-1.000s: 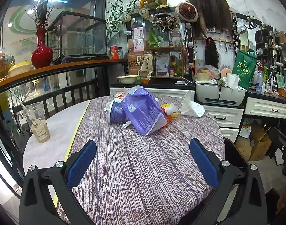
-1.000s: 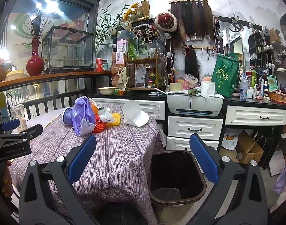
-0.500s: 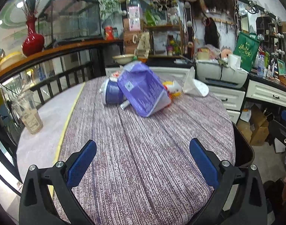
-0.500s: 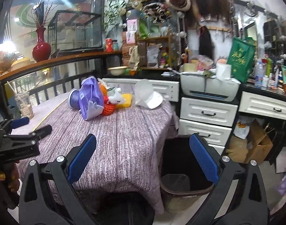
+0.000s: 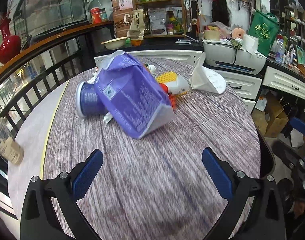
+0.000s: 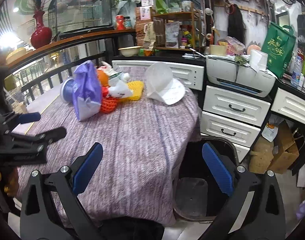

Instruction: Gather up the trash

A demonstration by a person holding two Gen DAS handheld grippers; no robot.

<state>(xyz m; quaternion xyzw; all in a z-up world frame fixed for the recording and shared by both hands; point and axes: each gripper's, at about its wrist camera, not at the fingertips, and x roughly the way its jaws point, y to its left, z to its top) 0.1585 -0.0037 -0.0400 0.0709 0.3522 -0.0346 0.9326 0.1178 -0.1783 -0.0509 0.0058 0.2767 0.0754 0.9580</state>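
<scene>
Both the left tool (image 5: pixel 152 172) and right tool (image 6: pixel 152 170) are spread empty, near the purple bag (image 5: pixel 130 96) on the bench (image 5: pixel 152 180).

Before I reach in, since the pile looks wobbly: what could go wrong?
The purple bag leans on the blue cup; pulling it could send the cup rolling. The orange net may snag and drag neighbours. The bin sits below the table edge, so a careless drop could miss.
</scene>
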